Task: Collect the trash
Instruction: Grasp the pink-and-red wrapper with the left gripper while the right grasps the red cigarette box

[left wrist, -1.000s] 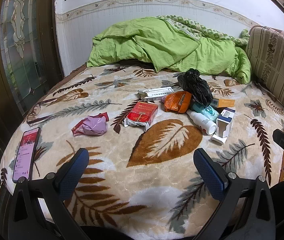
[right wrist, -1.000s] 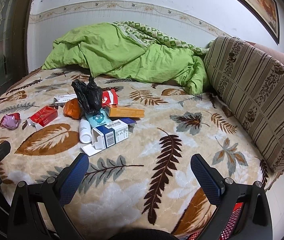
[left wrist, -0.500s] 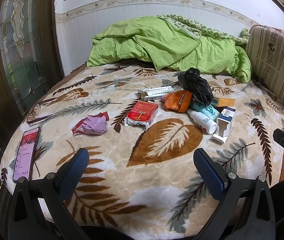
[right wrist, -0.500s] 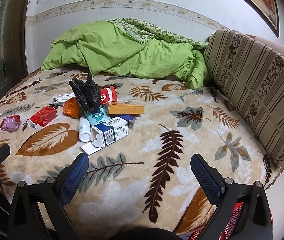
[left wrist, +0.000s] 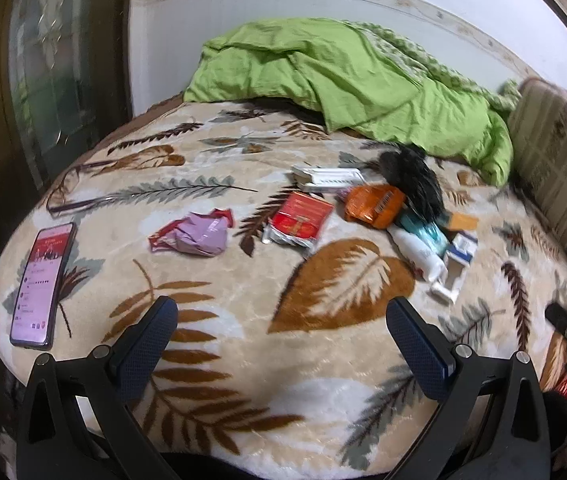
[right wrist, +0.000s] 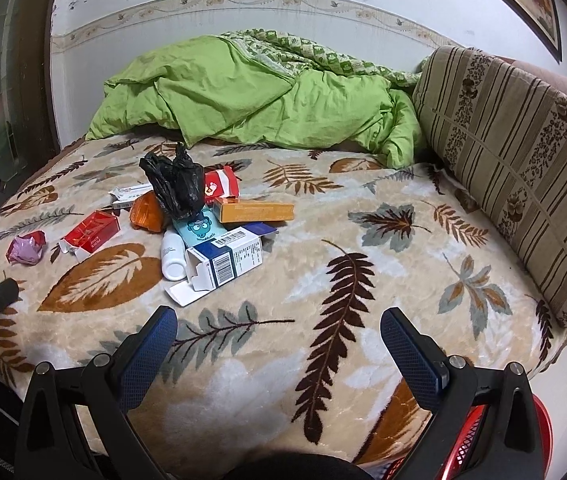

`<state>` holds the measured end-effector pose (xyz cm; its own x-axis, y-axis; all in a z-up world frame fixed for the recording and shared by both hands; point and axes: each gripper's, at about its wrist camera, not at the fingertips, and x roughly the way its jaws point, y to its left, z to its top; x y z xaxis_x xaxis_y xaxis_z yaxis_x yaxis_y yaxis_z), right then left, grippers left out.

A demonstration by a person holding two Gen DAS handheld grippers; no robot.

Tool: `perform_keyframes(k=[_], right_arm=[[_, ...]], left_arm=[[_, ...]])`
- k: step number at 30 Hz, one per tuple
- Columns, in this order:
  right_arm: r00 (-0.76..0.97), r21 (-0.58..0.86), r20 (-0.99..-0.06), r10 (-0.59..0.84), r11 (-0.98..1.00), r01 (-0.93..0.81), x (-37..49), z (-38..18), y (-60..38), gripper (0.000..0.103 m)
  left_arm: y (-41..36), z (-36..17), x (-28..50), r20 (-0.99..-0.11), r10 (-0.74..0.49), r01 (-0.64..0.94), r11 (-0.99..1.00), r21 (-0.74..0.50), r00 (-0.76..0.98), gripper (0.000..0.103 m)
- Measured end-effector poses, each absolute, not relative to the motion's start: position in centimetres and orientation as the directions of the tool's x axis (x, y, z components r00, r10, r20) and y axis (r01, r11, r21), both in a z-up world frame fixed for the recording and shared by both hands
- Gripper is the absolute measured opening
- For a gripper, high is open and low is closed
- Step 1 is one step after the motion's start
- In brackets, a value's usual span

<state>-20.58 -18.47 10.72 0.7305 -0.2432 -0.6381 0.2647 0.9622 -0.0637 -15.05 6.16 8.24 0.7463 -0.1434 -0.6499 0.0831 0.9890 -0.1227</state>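
Observation:
Trash lies on a leaf-patterned bed blanket (left wrist: 243, 320): a crumpled pink wrapper (left wrist: 199, 234), a red packet (left wrist: 301, 220), an orange packet (left wrist: 375, 205), a black plastic bag (left wrist: 415, 184), a white bottle (left wrist: 419, 254), and a blue-and-white carton (right wrist: 225, 262). An orange box (right wrist: 257, 211) and the black plastic bag (right wrist: 177, 184) show in the right wrist view. My left gripper (left wrist: 281, 320) is open and empty above the blanket's near edge. My right gripper (right wrist: 277, 330) is open and empty, nearer than the carton.
A phone (left wrist: 41, 284) with its screen lit lies at the bed's left edge. A green duvet (right wrist: 251, 96) is heaped at the far side. A striped cushion (right wrist: 515, 160) lines the right. A red basket (right wrist: 479, 440) sits below the bed's near right corner.
Both grippers have shifted slightly; the left view has tilted and swung a little, now blurred. Nothing on the bed has moved, and both grippers stay open.

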Motion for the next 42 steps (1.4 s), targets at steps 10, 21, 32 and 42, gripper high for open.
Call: perform_keyframes(k=[10,21,32,42], right_arm=[[0.727,-0.044,-0.649,-0.224,0.965,0.258,-20.4,10.6,-18.8,0.102],[0.72,-0.028,-0.667,-0.19,0.973,0.231,-20.0,10.5,-18.7,0.102],[0.677,0.231,-0.707,0.207,0.971,-0.055,-12.0,12.2,-13.0,0.097],[0.476,0.403,-0.806,0.35,0.915,0.01,0.2,7.1,-7.2,0.088]], left_arm=[[12.8,7.7,-8.1,-0.721,-0.12,-0.153,0.941,-0.301,0.682,0.085],[12.6,3.1,-1.7,-0.795,-0.121,-0.179,0.944,-0.278,0.595,0.058],[12.8,5.9,-3.5,-0.699,-0.057,-0.126,0.97,-0.207,0.713,0.041],[15.9,6.7,-4.7,-0.669,0.007,-0.189,0.962,-0.199,0.743,0.041]])
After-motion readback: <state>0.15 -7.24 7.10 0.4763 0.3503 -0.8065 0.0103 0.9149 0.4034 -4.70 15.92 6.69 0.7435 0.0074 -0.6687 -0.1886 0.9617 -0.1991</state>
